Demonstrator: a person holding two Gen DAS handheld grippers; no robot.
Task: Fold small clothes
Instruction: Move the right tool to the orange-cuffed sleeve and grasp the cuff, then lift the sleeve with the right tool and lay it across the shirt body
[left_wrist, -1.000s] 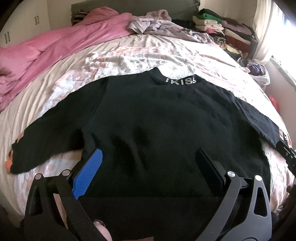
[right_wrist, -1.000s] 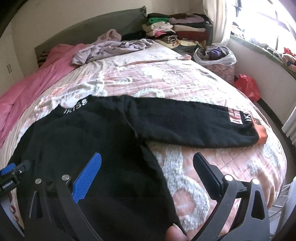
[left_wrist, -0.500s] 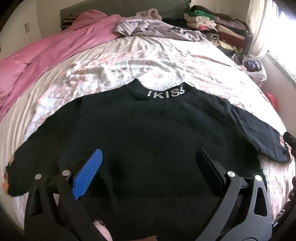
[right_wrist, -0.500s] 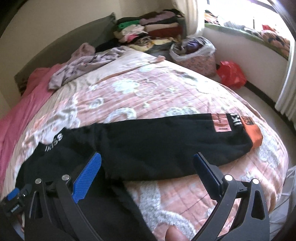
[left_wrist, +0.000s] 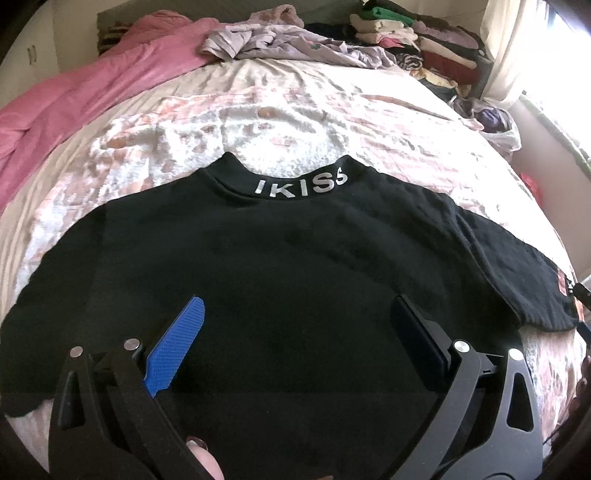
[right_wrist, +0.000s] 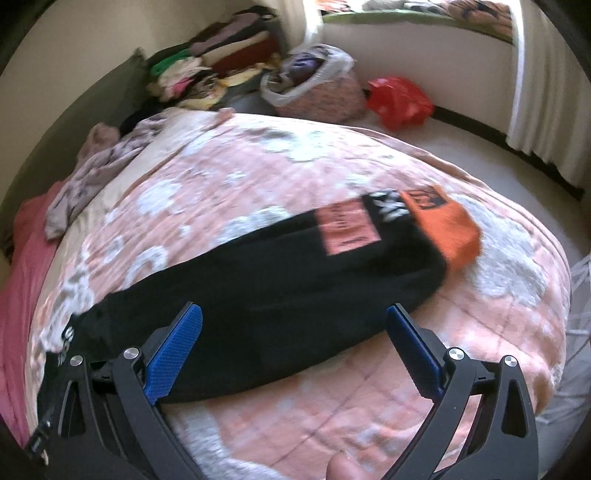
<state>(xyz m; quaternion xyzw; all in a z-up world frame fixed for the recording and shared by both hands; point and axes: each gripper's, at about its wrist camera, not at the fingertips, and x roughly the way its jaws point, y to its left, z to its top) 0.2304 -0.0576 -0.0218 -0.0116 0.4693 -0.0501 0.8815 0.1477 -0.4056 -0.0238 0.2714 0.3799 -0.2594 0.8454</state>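
A black sweater (left_wrist: 288, 266) lies spread flat on the bed, its collar printed IKISS (left_wrist: 301, 184) pointing away from me. My left gripper (left_wrist: 295, 321) is open and empty, just above the sweater's body. In the right wrist view, the sweater's right sleeve (right_wrist: 280, 284) stretches across the quilt and ends in a pink patch and an orange cuff (right_wrist: 447, 225). My right gripper (right_wrist: 293, 325) is open and empty, over the sleeve's middle. The left sleeve runs out of the left wrist view at the lower left.
The bed has a pink floral quilt (right_wrist: 258, 177). A pink blanket (left_wrist: 85, 88) lies at the far left, crumpled lilac clothes (left_wrist: 288, 40) at the head. Stacks of folded clothes (left_wrist: 424, 40) stand at the far right. A basket (right_wrist: 314, 81) and a red bag (right_wrist: 399, 99) sit on the floor.
My right gripper has swung right along the sleeve toward the orange cuff, which is now larger in its view. My left gripper has moved forward over the sweater's body toward the collar.
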